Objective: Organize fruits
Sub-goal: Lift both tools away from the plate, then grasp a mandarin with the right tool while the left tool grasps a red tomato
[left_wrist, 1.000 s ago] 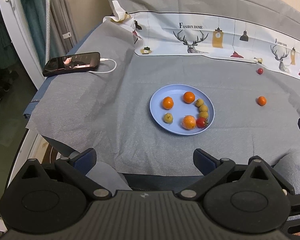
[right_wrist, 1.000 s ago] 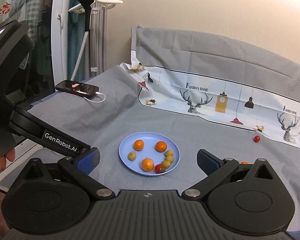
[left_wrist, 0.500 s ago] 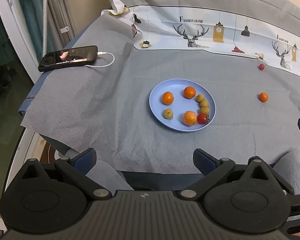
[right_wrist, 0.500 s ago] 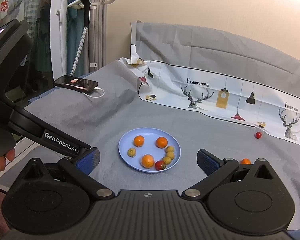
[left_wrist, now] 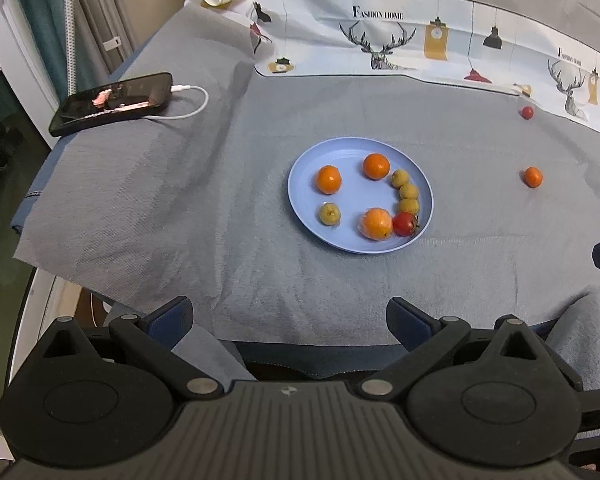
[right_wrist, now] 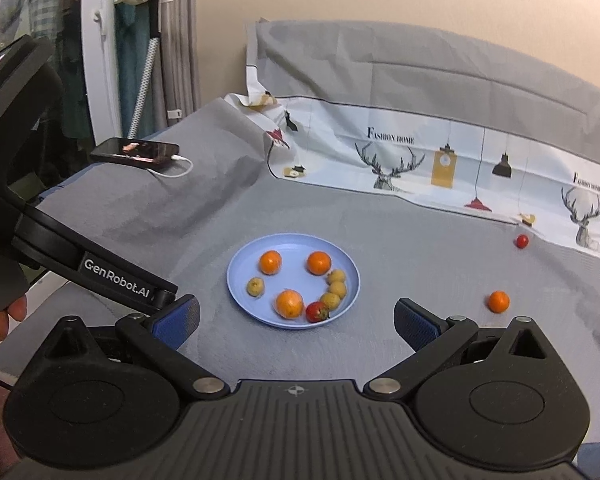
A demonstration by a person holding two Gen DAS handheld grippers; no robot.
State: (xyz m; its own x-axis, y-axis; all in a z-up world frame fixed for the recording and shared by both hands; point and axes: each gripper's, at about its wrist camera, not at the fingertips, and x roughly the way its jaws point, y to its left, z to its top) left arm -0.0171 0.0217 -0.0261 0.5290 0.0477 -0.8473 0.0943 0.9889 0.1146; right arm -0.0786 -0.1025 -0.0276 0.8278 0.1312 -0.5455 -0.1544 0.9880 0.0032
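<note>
A blue plate (left_wrist: 304, 168) (right_wrist: 240, 264) sits mid-table holding three oranges, several small yellow fruits and a red tomato (left_wrist: 405, 223) (right_wrist: 315, 312). A loose orange (left_wrist: 533, 177) (right_wrist: 499, 301) and a small red cherry tomato (left_wrist: 527, 112) (right_wrist: 522, 241) lie on the grey cloth to the plate's right. My left gripper (left_wrist: 290, 314) is open and empty near the table's front edge. My right gripper (right_wrist: 296, 320) is open and empty, just short of the plate.
A black phone (left_wrist: 112, 103) (right_wrist: 135, 151) on a white charging cable lies at the far left. A printed cloth (left_wrist: 420, 40) lines the back. The left gripper's body (right_wrist: 40, 200) fills the left of the right wrist view.
Both grippers have moved forward toward the plate. The fruits and plate have not moved. Both grippers stay open.
</note>
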